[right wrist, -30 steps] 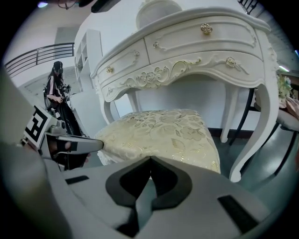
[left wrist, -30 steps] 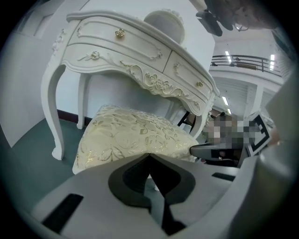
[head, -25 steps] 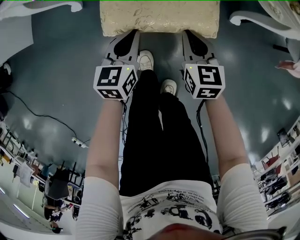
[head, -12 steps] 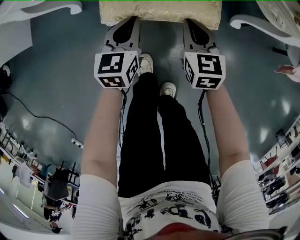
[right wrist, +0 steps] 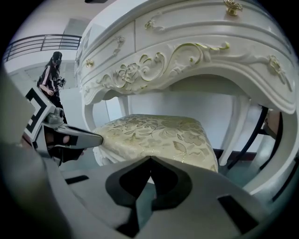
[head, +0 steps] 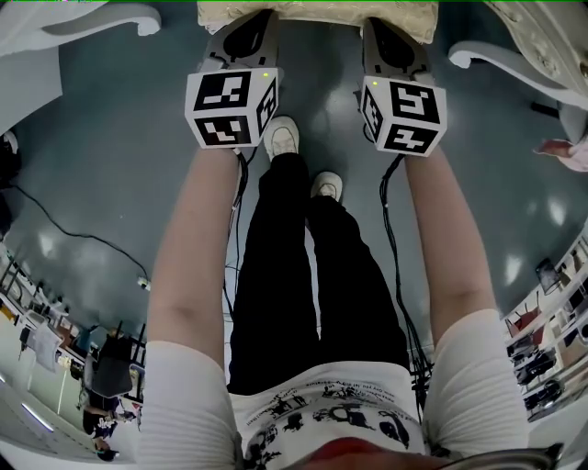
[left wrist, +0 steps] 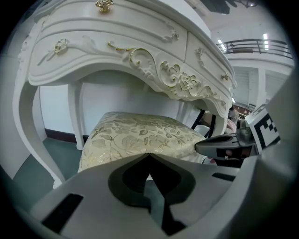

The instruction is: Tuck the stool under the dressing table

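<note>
Left gripper (head: 248, 37) and right gripper (head: 393, 44), both clenched empty, sit tips-on at the stool (left wrist: 140, 133) cushion's near edge, probably as pushers; stool is partly under dressing table (left wrist: 131, 51).

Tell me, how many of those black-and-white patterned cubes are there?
2. One cube rides on the left tool, the other on the right tool, both near the stool. None seems hidden.

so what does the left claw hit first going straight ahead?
The stool's floral seat cushion: the shut left claw points at its front edge, possibly already touching; depth is unclear.
</note>
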Tool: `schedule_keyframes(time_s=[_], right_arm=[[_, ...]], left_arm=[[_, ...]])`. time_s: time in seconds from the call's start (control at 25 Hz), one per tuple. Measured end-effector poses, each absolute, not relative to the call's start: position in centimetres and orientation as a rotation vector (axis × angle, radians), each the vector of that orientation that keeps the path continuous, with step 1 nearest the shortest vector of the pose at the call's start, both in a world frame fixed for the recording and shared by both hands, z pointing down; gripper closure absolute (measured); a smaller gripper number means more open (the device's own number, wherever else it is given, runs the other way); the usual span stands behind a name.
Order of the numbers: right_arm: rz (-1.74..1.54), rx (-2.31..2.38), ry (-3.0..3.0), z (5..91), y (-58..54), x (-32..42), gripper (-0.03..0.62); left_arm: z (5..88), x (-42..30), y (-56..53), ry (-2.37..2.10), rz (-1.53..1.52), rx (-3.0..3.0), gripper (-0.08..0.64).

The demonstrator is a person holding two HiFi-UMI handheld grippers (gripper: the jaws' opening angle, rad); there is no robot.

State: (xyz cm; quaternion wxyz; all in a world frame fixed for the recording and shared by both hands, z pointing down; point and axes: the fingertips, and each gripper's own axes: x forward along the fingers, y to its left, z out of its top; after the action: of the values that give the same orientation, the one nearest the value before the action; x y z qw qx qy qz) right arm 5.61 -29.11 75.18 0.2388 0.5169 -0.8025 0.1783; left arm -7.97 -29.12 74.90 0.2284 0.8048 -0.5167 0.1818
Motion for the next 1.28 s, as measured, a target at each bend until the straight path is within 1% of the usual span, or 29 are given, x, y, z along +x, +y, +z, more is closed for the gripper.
schedule_keyframes(time_s=[0.28,0.8,0.96,1.04,1.12,1.28], right_arm=[[0.500,1.451,-2.187,75.5,-32.8,5.6,0.575],[0.412,1.515,-2.128,75.2,-37.8,6.3,0.575],[0.418,1.495,-2.126,75.0,-37.6,6.7,0.575],[0.473,1.472,-2.093,75.3,-36.9,6.7,0.574],[0.538,1.447,-2.049,75.8,-35.6,7.0,0.574],[0.566,1.458,-2.041,75.0,-31.6,7.7,0.574]], left_arm=[[75.3,-8.0,-32.8,-1.428,0.520,2.238,0.540],[75.0,-7.0,-37.5,-1.387,0.615,2.319,0.540],[74.8,-6.6,-37.4,-1.377,0.602,2.299,0.540],[74.8,-6.7,-37.0,-1.361,0.627,2.288,0.540],[74.9,-6.7,-36.0,-1.328,0.660,2.267,0.540],[74.2,-7.1,-32.2,-1.314,0.645,2.244,0.540]])
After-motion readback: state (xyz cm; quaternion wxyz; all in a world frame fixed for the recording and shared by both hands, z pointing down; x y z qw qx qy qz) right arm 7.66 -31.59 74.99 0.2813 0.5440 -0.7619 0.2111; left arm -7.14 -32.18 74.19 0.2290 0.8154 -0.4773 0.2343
